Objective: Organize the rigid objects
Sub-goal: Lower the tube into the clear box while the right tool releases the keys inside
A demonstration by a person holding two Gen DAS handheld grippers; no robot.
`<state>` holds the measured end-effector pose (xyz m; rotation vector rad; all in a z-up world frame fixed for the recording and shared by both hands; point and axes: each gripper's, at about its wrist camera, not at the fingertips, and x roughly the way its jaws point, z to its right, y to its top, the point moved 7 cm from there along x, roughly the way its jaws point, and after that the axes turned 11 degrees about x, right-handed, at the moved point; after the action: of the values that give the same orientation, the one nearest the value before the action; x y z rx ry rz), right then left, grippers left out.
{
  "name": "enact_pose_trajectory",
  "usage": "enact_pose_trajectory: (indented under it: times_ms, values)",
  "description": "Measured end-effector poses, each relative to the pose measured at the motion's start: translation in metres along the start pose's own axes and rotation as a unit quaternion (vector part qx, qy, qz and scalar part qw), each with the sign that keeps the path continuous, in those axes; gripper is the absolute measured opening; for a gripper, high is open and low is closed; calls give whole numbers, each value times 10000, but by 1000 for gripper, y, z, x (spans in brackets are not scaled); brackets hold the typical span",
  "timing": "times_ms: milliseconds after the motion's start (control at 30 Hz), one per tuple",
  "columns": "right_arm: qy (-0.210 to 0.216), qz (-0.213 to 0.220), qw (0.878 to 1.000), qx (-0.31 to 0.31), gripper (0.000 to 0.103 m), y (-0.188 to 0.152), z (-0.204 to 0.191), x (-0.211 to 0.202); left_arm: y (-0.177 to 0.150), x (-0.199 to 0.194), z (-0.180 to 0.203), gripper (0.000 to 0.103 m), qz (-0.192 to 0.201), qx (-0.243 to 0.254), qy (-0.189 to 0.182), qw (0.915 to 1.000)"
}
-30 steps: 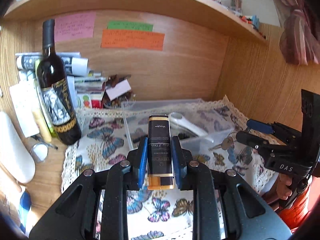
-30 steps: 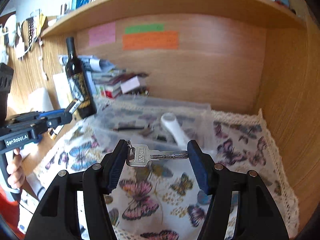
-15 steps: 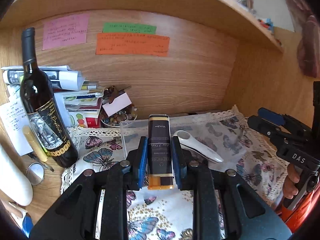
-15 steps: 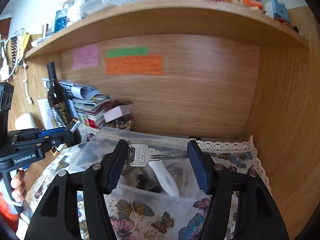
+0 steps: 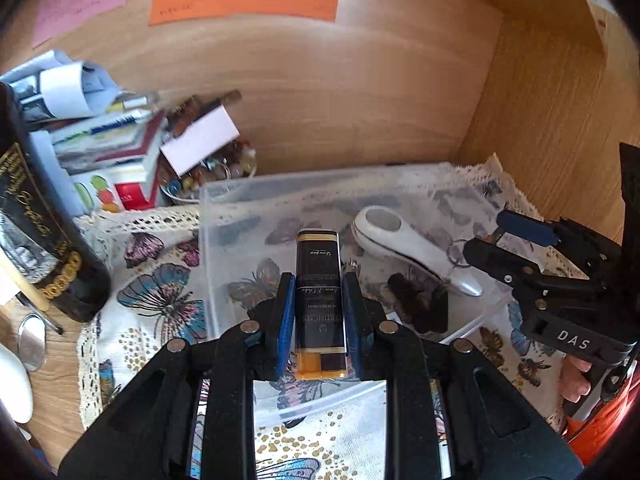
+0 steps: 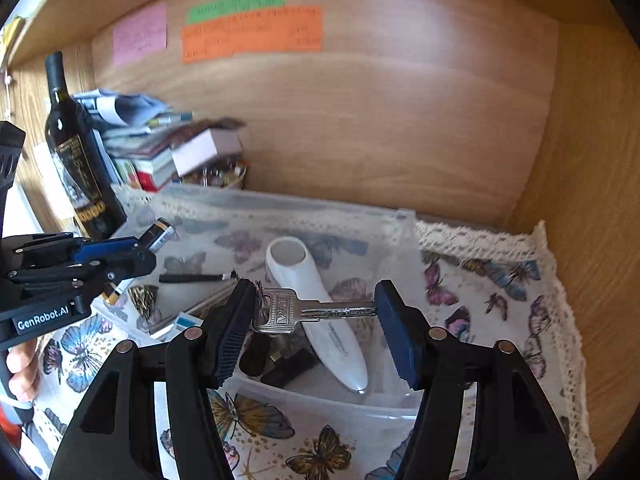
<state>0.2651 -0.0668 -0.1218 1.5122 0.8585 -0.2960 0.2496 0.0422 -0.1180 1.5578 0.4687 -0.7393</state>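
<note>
My left gripper (image 5: 318,284) is shut on a black and gold box (image 5: 319,280) and holds it above the clear plastic bin (image 5: 224,196). It also shows in the right wrist view (image 6: 138,248). My right gripper (image 6: 316,308) is shut on a silver key (image 6: 288,312), held crosswise between the pads over the bin (image 6: 320,400). It also shows in the left wrist view (image 5: 484,240). In the bin lie a white handheld device (image 6: 316,304), a black pen (image 6: 192,278) and dark small items (image 6: 288,364).
A dark wine bottle (image 5: 36,236) stands left of the bin on the butterfly cloth (image 5: 160,304). Stacked books and papers (image 5: 104,144) and a bowl of beads (image 5: 208,168) sit behind. Wooden walls close the back and right. A small mirror (image 5: 30,340) lies at the far left.
Both grippers have moved forward and down over the bin, which now looks closer. The box and the key stay gripped.
</note>
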Motion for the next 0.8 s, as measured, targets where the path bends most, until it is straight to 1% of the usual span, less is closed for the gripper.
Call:
enact_pose_trajectory:
  times_ms: [167,267,333,467,567,633,700,800]
  values:
    - [61,-200,9998,-35,59,-6,-2,12,-4,8,4,23,-131,40,-56,9999]
    - [98,-287,9995,-110,59,-10,-7,15,-4,6,6,23,-113,68,-51,9999]
    - [133,-259,9995,-143,59,-10,-9,11,-4,0,7,23,-55,80,-64,9999]
    - [189,-56,9997,-132,59,-5,-11,-8,0,-17,10,23,117,103,-26,9999]
    - [236,172,9995,-113,60,2,-13,-28,4,-36,12,23,336,151,105,9993]
    - [273,386,9988,-100,62,6,-15,-46,6,-51,14,24,516,159,144,9984]
    - [341,589,9976,-88,67,10,-19,-63,8,-67,16,28,696,133,152,9974]
    - [442,933,9946,-67,70,13,-21,-94,8,-92,21,31,964,136,202,9950]
